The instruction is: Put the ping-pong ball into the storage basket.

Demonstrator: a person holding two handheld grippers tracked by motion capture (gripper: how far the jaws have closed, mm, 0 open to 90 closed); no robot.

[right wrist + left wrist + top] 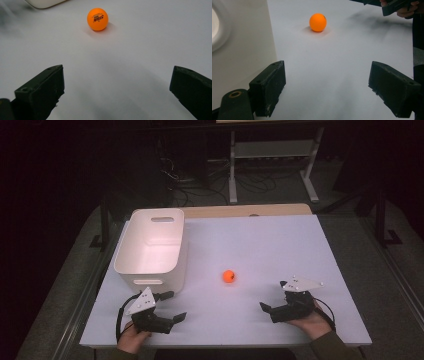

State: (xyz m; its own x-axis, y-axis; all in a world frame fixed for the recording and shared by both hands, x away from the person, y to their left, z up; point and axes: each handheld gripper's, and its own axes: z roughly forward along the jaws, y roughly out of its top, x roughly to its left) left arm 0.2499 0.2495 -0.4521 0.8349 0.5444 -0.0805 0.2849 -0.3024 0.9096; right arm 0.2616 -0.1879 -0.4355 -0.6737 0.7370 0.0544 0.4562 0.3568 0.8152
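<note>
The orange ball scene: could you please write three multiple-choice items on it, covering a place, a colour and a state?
1. Where does the orange ball lie?
A. inside the white bin
B. on the white tabletop, right of the bin
C. between the left gripper's jaws

2. What colour is the bin?
A. white
B. blue
C. black

3. How do the right gripper's jaws stand?
A. shut on the ball
B. shut on nothing
C. open, nothing between them

Answers: 1 B, the high view shows it on the bare tabletop beside the bin; 2 A, its walls are white; 3 C, the right gripper view shows the jaws wide apart, the ball ahead.
</note>
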